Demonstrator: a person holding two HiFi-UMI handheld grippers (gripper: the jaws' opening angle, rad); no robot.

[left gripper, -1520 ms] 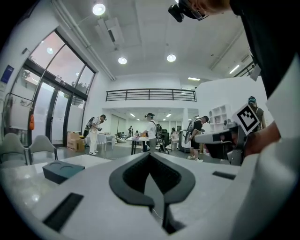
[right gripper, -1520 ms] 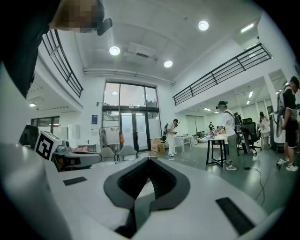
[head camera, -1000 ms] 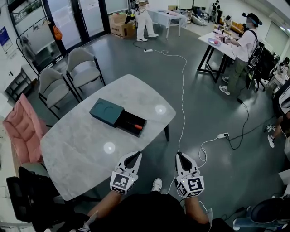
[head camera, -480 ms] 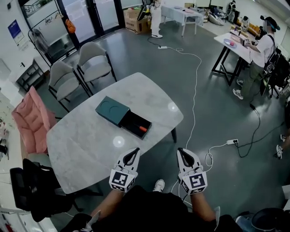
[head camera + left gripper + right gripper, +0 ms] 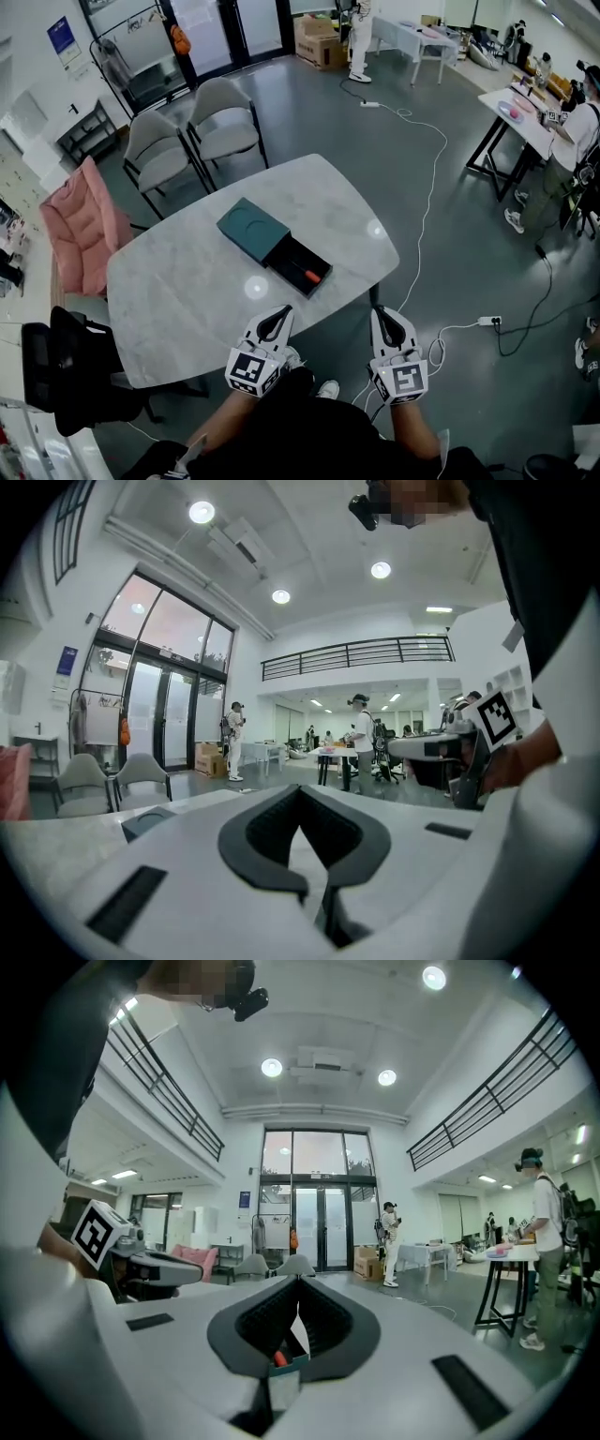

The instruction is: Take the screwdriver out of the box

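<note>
Seen from above, a pale marble table (image 5: 178, 291) held a dark teal box (image 5: 251, 227) with its black drawer (image 5: 302, 265) slid out toward the near edge; the screwdriver (image 5: 310, 276), with an orange-red handle, lay inside that open drawer; the left gripper (image 5: 278, 312) and the right gripper (image 5: 382, 314) were held side by side close to the table's near edge, apart from the box; each claw's jaws were pressed together with nothing gripped; two grey chairs (image 5: 223, 117) stood at the table's far side
</note>
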